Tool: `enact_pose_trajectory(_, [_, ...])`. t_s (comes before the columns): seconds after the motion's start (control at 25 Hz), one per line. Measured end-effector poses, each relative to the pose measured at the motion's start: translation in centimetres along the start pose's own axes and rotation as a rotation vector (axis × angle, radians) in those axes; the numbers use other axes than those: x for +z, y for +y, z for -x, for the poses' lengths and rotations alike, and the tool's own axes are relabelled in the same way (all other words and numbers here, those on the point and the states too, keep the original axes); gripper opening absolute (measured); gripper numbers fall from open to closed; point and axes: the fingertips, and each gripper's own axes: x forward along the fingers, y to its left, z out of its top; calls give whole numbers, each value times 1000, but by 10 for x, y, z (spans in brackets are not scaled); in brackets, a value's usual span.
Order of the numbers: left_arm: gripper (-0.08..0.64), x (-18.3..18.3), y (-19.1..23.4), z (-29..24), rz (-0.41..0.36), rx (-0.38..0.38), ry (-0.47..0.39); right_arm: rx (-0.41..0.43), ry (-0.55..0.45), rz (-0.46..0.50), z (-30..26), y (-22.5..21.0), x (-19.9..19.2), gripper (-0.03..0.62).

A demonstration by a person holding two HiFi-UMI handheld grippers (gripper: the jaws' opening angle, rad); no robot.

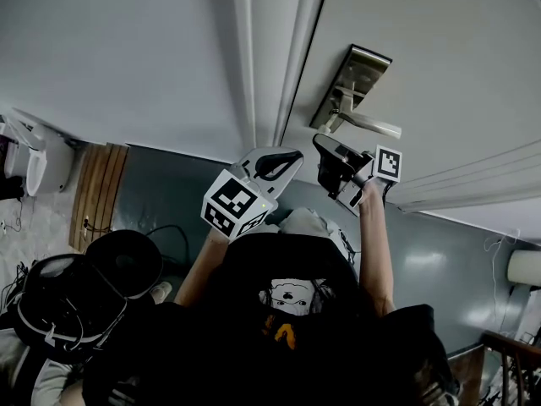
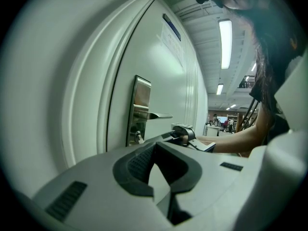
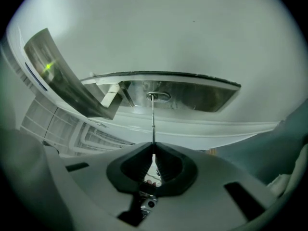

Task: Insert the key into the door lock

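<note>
A brushed-metal lock plate [image 1: 351,87] with a lever handle [image 1: 372,125] sits on the white door [image 1: 439,49]. My right gripper [image 1: 328,157] is just below it, shut on a thin key [image 3: 153,129] seen edge-on. The key's blade runs straight up to the keyhole [image 3: 155,97] in the lock plate [image 3: 192,94], and its tip meets the slot; how deep it sits cannot be told. My left gripper [image 1: 277,164] hangs left of the right one by the door edge, shut with nothing in it. From the left gripper view, the right gripper [image 2: 185,133] is at the lock plate [image 2: 140,100].
The door frame [image 1: 254,66] runs left of the door, with a white wall beyond. A black bag [image 1: 80,299] and a wooden slatted panel [image 1: 97,193] lie on the floor at the left. The person's arm [image 1: 376,252] reaches up under the right gripper.
</note>
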Motion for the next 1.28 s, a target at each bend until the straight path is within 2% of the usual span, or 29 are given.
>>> enact_pose_trajectory(0.12, [14,0,2,2,5,3,-1,33,20,-33,-2,1,0,18])
enact_pose_trajectory(0.36, [14,2,-3,-1,7,10,-4,158,103,-132,10,12,-3,18])
enact_pose_trajectory(0.52, [14,2,-4,-2,7,9,0,134,145,-118,10,10,-3,18])
enact_pose_trajectory(0.72, [14,4,-11,-1,-3,4,1,199,187,-162,14,17,-7,18])
enact_pose_trajectory(1.0, [14,8,-27,-3,-9,5,-3,178,268,-145,17,22,-16,18])
enact_pose_trajectory(1.28, [14,7,-17,-7,3,1,20,173,246,-162,12,15,-8,18])
